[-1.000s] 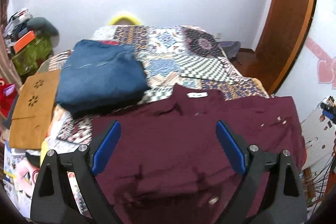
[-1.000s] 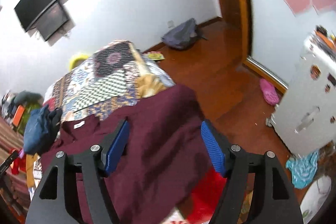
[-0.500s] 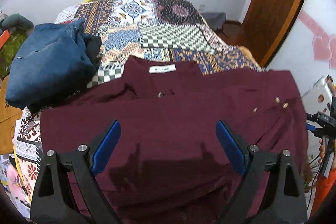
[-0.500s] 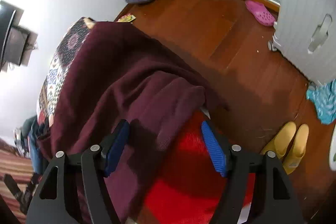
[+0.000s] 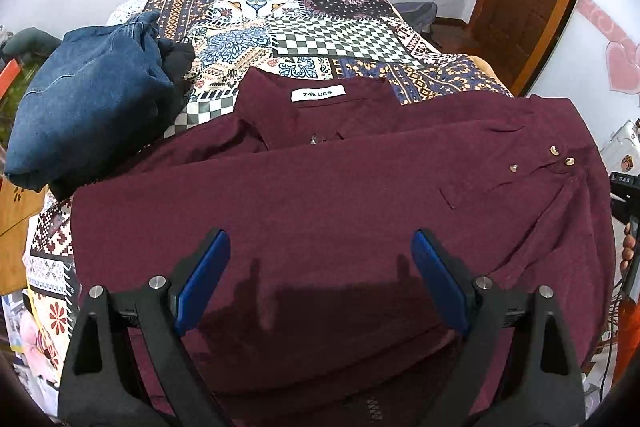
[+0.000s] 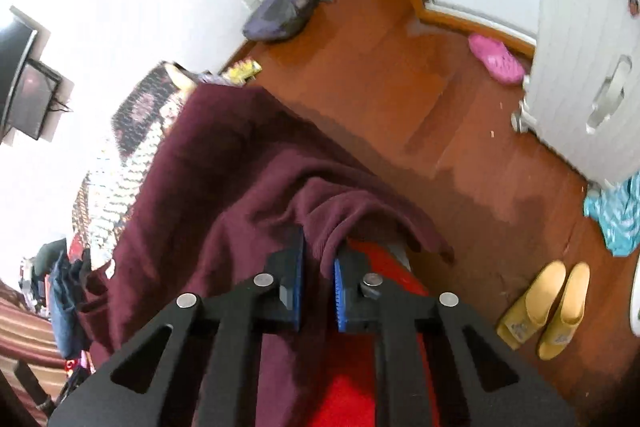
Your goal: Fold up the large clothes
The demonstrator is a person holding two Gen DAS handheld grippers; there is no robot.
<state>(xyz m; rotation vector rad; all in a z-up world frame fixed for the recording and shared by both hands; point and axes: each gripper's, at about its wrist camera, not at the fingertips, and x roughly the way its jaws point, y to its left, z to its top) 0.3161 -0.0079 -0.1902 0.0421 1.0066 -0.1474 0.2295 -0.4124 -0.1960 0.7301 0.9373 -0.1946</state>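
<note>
A large maroon shirt (image 5: 320,187) lies spread across the near half of the patterned bed, collar and white label away from me, brass buttons at its right. My left gripper (image 5: 320,267) is open and empty, hovering over the shirt's lower middle. In the right wrist view the shirt (image 6: 224,179) hangs over the bed's right edge. My right gripper (image 6: 318,267) is shut on a fold of that hanging edge.
Folded blue jeans (image 5: 88,95) sit on the bed at the left of the shirt. The patchwork bedspread (image 5: 320,27) stretches behind. On the wooden floor to the right lie yellow slippers (image 6: 548,307), a pink shoe (image 6: 496,59) and a grey bag (image 6: 280,11); a white cabinet (image 6: 580,47) stands there.
My right gripper dropped to the shirt's hanging edge and closed on a fold of it. My left gripper moved closer over the shirt and stays open.
</note>
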